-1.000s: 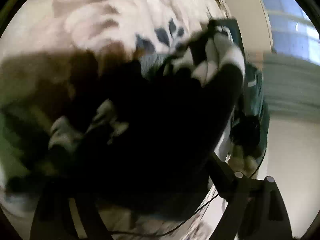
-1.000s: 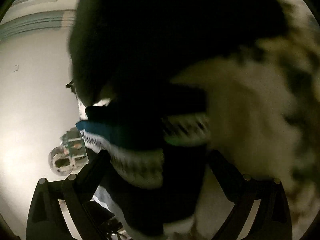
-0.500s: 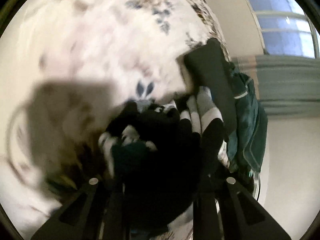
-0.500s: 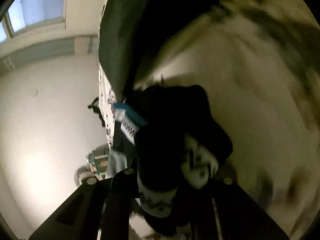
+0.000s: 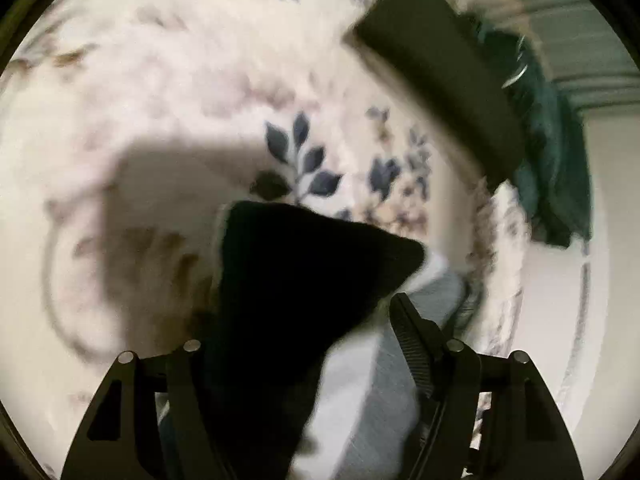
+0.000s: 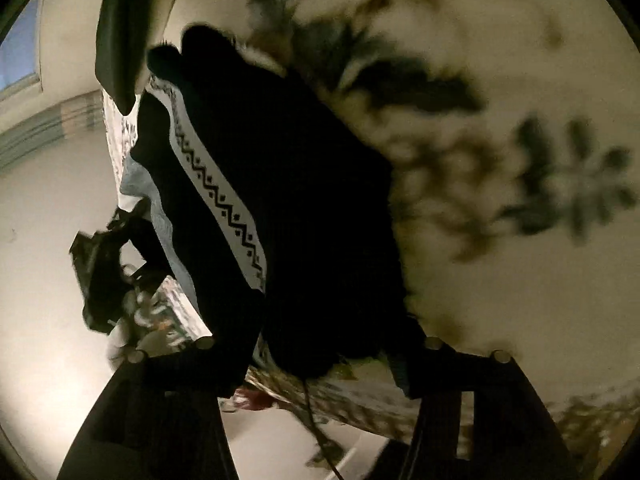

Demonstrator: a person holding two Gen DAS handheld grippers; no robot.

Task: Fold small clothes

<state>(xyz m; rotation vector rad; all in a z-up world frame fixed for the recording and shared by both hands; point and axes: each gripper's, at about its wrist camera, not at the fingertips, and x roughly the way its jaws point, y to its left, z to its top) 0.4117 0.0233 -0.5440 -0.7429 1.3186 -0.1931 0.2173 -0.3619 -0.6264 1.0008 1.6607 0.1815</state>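
Observation:
A small black knitted garment with white and grey parts lies on a cream floral bedspread. In the left wrist view it fills the gap between my left gripper's fingers, which sit wide apart around it. In the right wrist view the same black garment shows a white zigzag band and hangs between my right gripper's spread fingers, close over the bedspread. Whether either jaw pinches the cloth is hidden by the fabric.
A dark folded cloth lies at the far right edge of the bed, with a dark green garment beside it. The bed's edge drops to a pale wall and floor. A dark object stands beyond the bed.
Both grippers' fingers have spread apart. The black garment has gone from a bunched lump to lying flatter and stretched out on the bedspread. Both cameras have swung over the bed.

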